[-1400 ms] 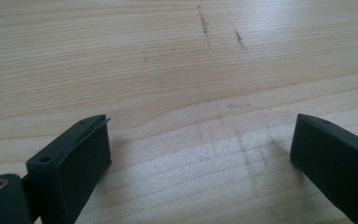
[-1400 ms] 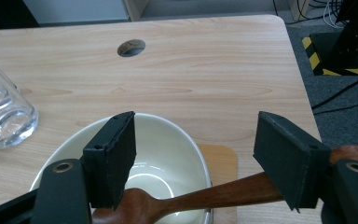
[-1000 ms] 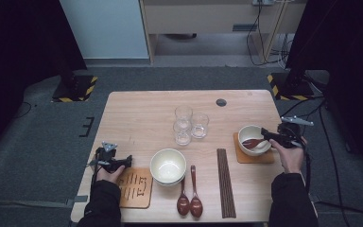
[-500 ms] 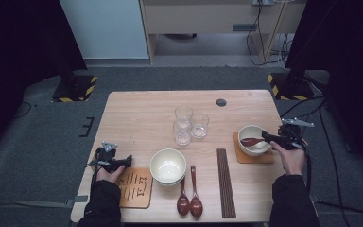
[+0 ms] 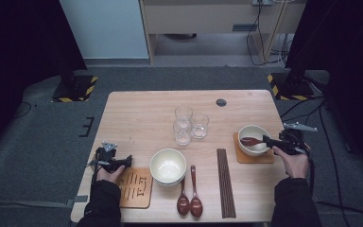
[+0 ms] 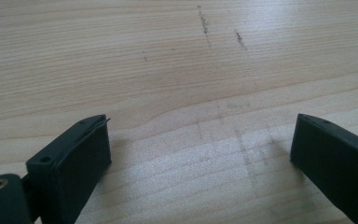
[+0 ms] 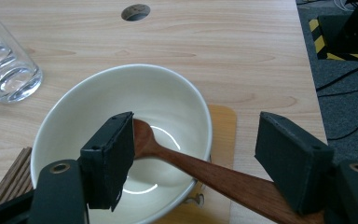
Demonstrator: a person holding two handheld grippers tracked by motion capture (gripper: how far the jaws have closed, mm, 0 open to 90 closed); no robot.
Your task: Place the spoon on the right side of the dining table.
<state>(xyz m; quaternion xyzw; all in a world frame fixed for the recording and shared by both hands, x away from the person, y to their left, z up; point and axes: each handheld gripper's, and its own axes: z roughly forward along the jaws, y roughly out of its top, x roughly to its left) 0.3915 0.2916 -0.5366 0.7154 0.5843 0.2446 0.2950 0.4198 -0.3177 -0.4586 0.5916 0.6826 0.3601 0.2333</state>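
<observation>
Wooden table (image 5: 142, 118) in a dark room. Right gripper (image 7: 193, 154) — jaws wide apart over the white bowl (image 7: 98, 102), which sits on a coaster (image 7: 221, 126) at the table's right side. A wooden spoon (image 7: 205, 175) lies with its head in the bowl and its handle passing between the jaws, unclamped. Left gripper (image 6: 200, 149) — jaws apart over bare tabletop, holding nothing.

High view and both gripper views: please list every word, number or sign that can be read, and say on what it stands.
No text can be read.
Wooden mat at the left gripper: dark marks like characters, too small and blurred to read.
Bowl, spoon, glasses, chopsticks: no label visible.
Striped floor plates: yellow-black warning stripes, no words.
</observation>
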